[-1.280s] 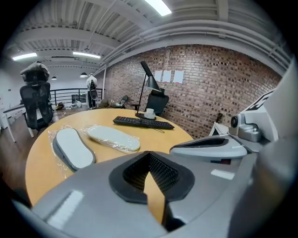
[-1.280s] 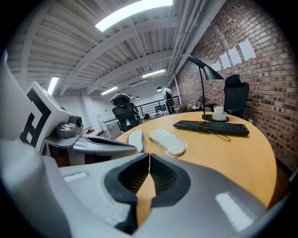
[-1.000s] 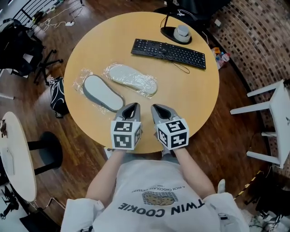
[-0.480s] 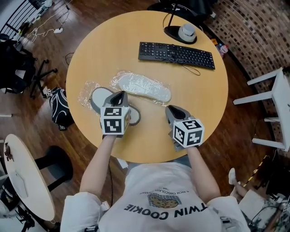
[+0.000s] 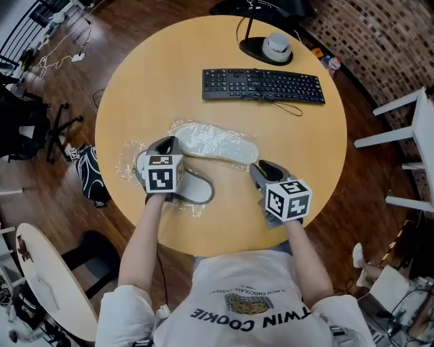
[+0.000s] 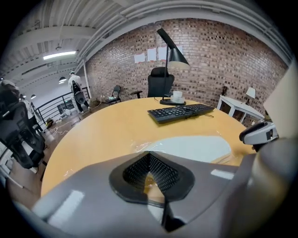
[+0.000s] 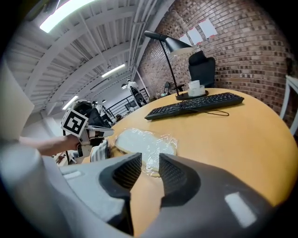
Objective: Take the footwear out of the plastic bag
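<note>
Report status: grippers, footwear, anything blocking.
Left hand-held gripper shut, over near bagged slipper. Right hand-held gripper just opening, empty, by far bagged slipper. Nothing blocking.

Looks like a loft-style office: a brick wall (image 6: 219, 56), bare ceiling pipes (image 6: 139, 14), a wood floor (image 5: 129, 27), and a round table (image 5: 163, 81) with keyboard (image 5: 263, 86), desk lamp (image 6: 177, 56) and swivel chair (image 6: 160, 82).

On round light-wood table (image 5: 135, 81): 2 clear plastic bags (image 5: 130, 154), 1 slipper in ea. – 1 flat white slipper (image 5: 217, 142), 1 flat grey-rimmed slipper (image 5: 196, 191); 1 black keyboard (image 5: 263, 85); 1 black desk lamp (image 5: 252, 49); 1 white cup (image 5: 276, 46). Beside table: 1 white chair (image 5: 425, 142), 1 black floor bag (image 5: 88, 173).
</note>
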`<state>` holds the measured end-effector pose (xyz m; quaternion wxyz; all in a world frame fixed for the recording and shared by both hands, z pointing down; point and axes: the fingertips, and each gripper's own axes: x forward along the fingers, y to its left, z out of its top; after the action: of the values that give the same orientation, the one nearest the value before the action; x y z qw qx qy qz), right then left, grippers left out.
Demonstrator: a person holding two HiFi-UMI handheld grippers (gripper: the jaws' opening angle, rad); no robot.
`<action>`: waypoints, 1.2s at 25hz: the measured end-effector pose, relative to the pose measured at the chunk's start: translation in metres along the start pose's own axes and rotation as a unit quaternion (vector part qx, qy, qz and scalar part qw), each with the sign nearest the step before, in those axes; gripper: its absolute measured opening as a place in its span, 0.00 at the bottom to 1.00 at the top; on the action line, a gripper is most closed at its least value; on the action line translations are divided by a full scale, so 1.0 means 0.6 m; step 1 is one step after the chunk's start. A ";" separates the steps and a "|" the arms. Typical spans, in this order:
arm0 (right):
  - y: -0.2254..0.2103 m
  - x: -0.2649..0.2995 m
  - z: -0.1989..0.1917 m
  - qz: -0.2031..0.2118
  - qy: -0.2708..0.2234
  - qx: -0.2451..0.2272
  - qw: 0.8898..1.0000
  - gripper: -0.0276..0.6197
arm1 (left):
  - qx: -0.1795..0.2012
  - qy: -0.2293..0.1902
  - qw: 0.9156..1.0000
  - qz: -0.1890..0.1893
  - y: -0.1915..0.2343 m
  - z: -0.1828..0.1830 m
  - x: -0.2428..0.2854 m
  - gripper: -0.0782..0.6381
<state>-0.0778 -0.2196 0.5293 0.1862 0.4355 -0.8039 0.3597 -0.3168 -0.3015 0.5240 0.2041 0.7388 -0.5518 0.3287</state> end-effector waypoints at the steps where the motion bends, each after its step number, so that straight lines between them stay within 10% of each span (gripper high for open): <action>1: -0.004 0.006 0.000 0.002 0.003 0.004 1.000 0.21 | 0.003 0.005 1.000 0.003 0.008 -0.001 0.007 0.11; 30: -0.050 0.039 -0.022 0.071 0.048 0.160 0.983 0.32 | 0.083 0.142 0.986 0.000 0.039 -0.054 0.104 0.11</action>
<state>-0.0662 -0.2337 0.5652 0.1267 0.3833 -0.7552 0.5164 -0.3364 -0.3294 0.5897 0.2183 0.6991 -0.4879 0.4750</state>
